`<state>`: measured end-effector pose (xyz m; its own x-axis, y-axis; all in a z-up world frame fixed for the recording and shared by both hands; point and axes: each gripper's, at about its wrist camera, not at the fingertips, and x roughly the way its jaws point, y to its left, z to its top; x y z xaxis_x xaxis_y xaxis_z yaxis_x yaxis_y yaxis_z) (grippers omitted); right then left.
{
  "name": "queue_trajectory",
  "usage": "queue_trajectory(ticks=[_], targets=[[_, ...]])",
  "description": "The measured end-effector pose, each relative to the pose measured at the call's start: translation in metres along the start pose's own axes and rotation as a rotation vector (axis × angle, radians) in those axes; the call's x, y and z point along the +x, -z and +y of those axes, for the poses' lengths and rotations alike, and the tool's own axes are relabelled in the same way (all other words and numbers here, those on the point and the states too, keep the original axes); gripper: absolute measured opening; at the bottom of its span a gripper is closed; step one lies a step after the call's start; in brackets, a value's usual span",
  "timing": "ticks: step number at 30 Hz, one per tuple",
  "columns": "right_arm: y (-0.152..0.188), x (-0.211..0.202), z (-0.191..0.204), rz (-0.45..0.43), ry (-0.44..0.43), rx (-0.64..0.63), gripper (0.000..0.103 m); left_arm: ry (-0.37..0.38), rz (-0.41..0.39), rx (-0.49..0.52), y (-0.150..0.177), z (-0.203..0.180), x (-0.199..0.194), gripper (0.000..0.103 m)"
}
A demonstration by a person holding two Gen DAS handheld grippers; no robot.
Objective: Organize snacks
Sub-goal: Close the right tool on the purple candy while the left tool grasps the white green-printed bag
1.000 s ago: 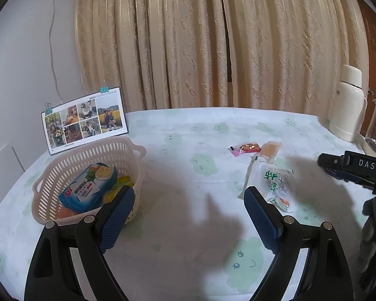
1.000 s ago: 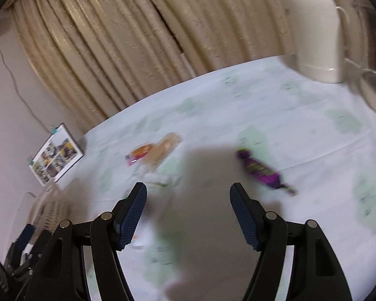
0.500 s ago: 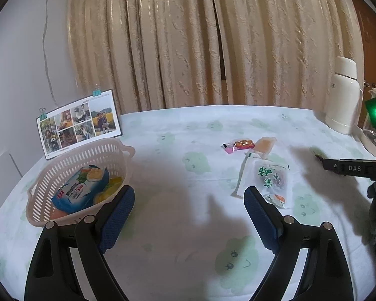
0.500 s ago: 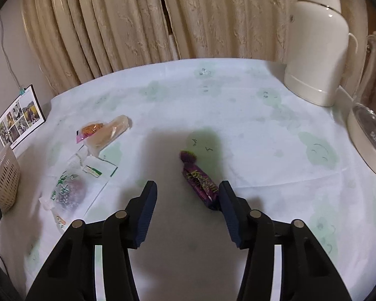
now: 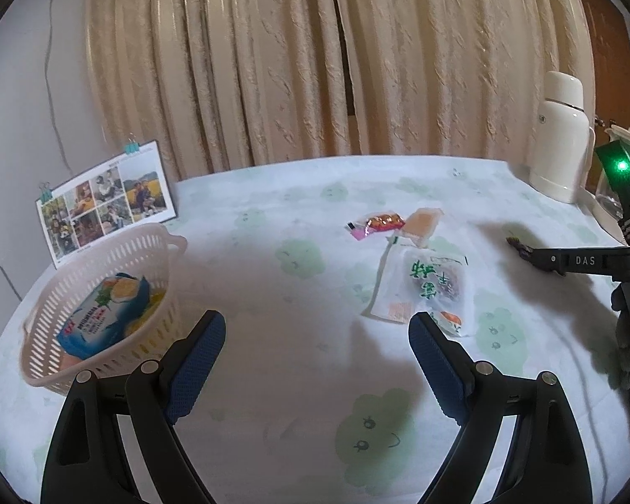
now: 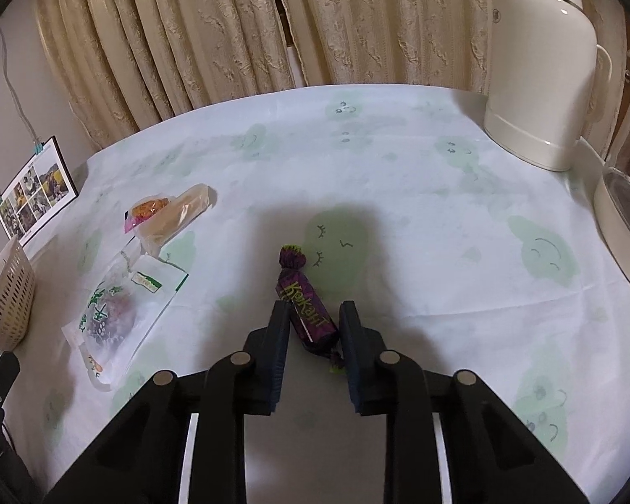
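A home room — curtains [image 5: 315, 63], a cartoon-print tablecloth [image 6: 420, 218], a thermos [image 6: 542, 75], clipped family photos [image 5: 105, 201].

Left gripper [image 5: 317, 336] spread wide above table [image 5: 298, 378]. Near left: basket [image 5: 105, 277] holding blue packet [image 5: 105, 315]. Right of centre: white snack bag [image 5: 424, 285]; two small wrapped snacks [image 5: 378, 223] beyond. Far right: white thermos [image 5: 560, 134].

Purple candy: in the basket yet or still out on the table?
Out. The purple candy lies on the tablecloth between the right gripper fingers, not gripped; the basket sits far left.
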<state>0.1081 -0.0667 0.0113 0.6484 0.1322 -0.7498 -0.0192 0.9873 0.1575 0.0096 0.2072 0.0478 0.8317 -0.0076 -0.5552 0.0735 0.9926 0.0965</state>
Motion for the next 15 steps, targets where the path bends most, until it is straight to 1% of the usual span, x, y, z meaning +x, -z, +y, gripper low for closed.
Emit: queue_trajectory(ticks=[7,9,12,15], targets=[[0.005,-0.003,0.005,0.008,-0.003,-0.014,0.021,0.048,0.051,-0.001,-0.007,-0.003,0.016,0.089],[0.005,-0.003,0.006,0.008,-0.004,-0.013,0.021,0.08,0.077,0.002,-0.01,-0.006,0.023,0.089],[0.005,-0.003,0.004,0.007,-0.019,0.001,0.021,0.149,0.122,0.013,-0.017,-0.015,0.036,0.089],[0.005,-0.003,0.003,0.005,-0.03,0.012,0.021,0.196,0.165,0.029,-0.023,-0.024,0.05,0.089]])
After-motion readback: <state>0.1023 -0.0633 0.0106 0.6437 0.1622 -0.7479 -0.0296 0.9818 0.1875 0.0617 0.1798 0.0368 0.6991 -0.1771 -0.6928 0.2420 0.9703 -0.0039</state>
